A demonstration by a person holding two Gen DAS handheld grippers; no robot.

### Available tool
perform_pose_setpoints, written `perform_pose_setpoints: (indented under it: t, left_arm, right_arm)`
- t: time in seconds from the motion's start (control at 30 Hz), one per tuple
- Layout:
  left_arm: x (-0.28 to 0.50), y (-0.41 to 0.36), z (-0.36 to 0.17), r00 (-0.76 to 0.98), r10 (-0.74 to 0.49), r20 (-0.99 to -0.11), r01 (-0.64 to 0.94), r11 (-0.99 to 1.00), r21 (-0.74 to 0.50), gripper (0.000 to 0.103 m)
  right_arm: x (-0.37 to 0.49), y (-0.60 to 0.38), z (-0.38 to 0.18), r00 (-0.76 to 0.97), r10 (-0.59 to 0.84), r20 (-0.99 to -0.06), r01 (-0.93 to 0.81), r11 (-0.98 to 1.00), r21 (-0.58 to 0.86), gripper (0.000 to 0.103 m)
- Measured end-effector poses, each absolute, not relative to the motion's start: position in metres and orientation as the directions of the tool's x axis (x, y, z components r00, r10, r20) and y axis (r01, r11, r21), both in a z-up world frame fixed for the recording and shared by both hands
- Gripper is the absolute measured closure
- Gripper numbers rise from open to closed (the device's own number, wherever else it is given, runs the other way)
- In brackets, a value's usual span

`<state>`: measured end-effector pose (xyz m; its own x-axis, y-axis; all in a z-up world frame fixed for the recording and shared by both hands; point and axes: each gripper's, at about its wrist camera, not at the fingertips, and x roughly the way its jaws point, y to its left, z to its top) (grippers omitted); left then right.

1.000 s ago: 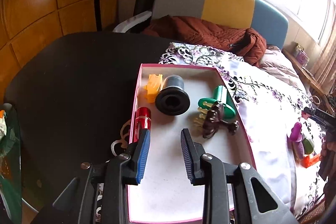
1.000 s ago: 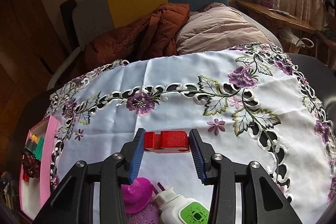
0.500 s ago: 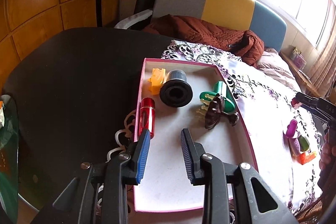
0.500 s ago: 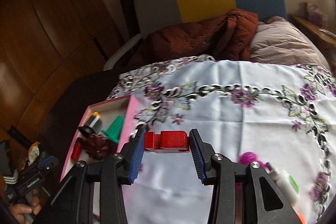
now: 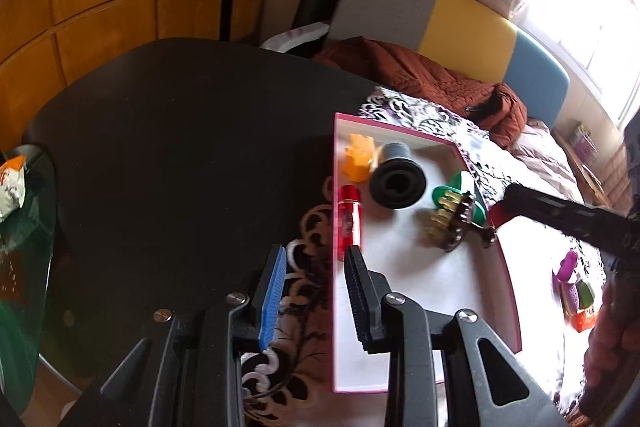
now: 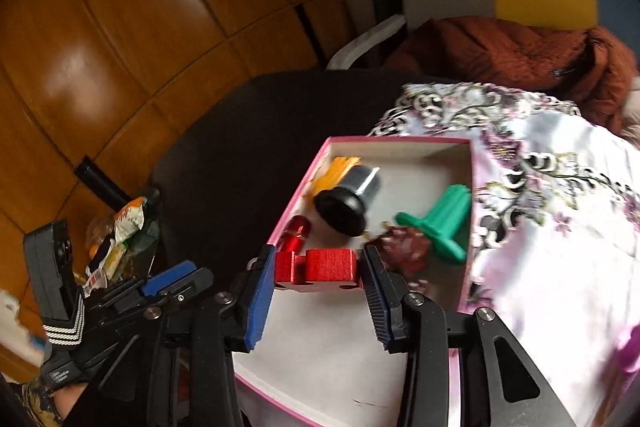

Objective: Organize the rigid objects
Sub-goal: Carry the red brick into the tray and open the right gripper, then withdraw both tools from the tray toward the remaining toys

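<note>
Dark table point(image 5: 168, 155) w/ floral cloth point(image 6: 552, 211), pink-rimmed box point(image 6: 466, 227) on top.

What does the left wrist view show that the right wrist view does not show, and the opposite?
Only the left wrist view shows the open left tool from behind, plus a purple item on the cloth. Only the right wrist view shows clearly the red block clamped in the right tool. Both show the pink box with the black cylinder, green piece, red tube and orange piece.

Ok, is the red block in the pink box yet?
Not yet. The red plastic block is clamped in the right claw, above the pink-rimmed cardboard box, not resting on its floor.
</note>
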<state>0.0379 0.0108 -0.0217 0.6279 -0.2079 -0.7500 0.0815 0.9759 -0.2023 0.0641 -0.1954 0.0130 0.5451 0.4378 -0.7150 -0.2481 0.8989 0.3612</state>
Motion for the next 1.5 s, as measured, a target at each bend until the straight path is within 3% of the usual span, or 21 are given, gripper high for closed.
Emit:
perform_pose_setpoints:
  t: [0.2, 0.47, 0.5, 0.57, 0.87, 1.13, 1.5]
  left_arm:
    - [0.039, 0.021, -0.027, 0.625, -0.207, -0.753, 0.058, 0.974, -0.220, 0.073]
    - [0.040, 0.024, -0.033, 0.614, -0.205, -0.762, 0.039, 0.972, -0.230, 0.073]
    - [0.040, 0.024, -0.034, 0.613, -0.206, -0.763, 0.041, 0.972, -0.230, 0.073]
    - [0.041, 0.023, -0.036, 0.610, -0.204, -0.766, 0.038, 0.973, -0.229, 0.073]
    - [0.039, 0.018, -0.033, 0.617, -0.196, -0.762, 0.045, 0.976, -0.214, 0.073]
    - [0.033, 0.008, -0.026, 0.626, -0.199, -0.754, 0.081, 0.978, -0.191, 0.073]
    - [0.022, -0.013, -0.018, 0.628, -0.211, -0.749, 0.147, 0.977, -0.152, 0.073]
  right_arm:
    - [0.090, -0.154, -0.008, 0.489, 0.419, -0.766, -0.282, 0.906, 0.316, 0.060]
    - [0.121, -0.131, -0.044, 0.463, 0.238, -0.854, -0.272, 0.955, 0.119, 0.058]
    - [0.122, -0.132, -0.043, 0.475, 0.229, -0.850, -0.271, 0.957, 0.107, 0.055]
    - [0.122, -0.134, -0.041, 0.483, 0.235, -0.843, -0.268, 0.957, 0.114, 0.040]
    - [0.096, -0.148, -0.016, 0.544, 0.304, -0.782, -0.260, 0.947, 0.187, 0.023]
    - [0.058, -0.170, 0.003, 0.627, 0.267, -0.732, -0.217, 0.962, 0.165, 0.013]
    - [0.012, -0.230, 0.012, 0.679, 0.181, -0.712, -0.085, 0.982, 0.169, 0.006]
